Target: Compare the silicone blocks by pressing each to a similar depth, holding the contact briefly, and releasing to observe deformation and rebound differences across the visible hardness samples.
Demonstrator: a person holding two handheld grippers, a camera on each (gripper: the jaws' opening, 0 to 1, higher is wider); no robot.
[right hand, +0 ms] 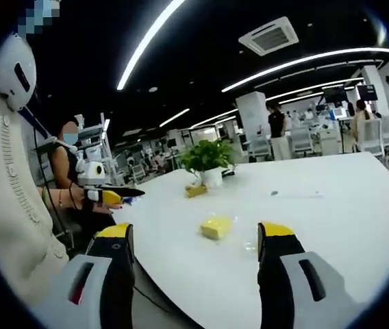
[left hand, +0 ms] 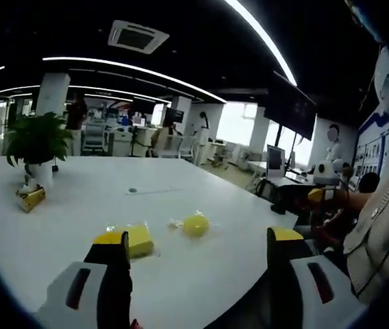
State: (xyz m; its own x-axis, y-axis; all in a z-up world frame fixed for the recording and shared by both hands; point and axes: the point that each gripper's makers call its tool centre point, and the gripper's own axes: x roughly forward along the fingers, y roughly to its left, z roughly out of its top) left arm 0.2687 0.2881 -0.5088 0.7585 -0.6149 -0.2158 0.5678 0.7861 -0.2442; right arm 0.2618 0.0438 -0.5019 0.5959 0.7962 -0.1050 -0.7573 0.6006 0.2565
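Observation:
A yellow silicone block (left hand: 137,240) in clear wrap lies on the white table (left hand: 181,185), just beyond my left gripper's left jaw. A rounder yellow sample (left hand: 196,225) in wrap sits a little to its right. My left gripper (left hand: 198,240) stands open above the near table edge, holding nothing. In the right gripper view, a yellow block (right hand: 216,227) rests on the table (right hand: 331,205), farther out than the jaws. My right gripper (right hand: 195,232) is open and apart from the block.
A potted plant (left hand: 38,142) with a small yellow item (left hand: 31,199) beside it stands at the table's far side; the plant (right hand: 208,156) is also behind the block. A seated person (right hand: 68,171) holds another gripper (right hand: 105,196). A white knitted garment (right hand: 9,178) is close.

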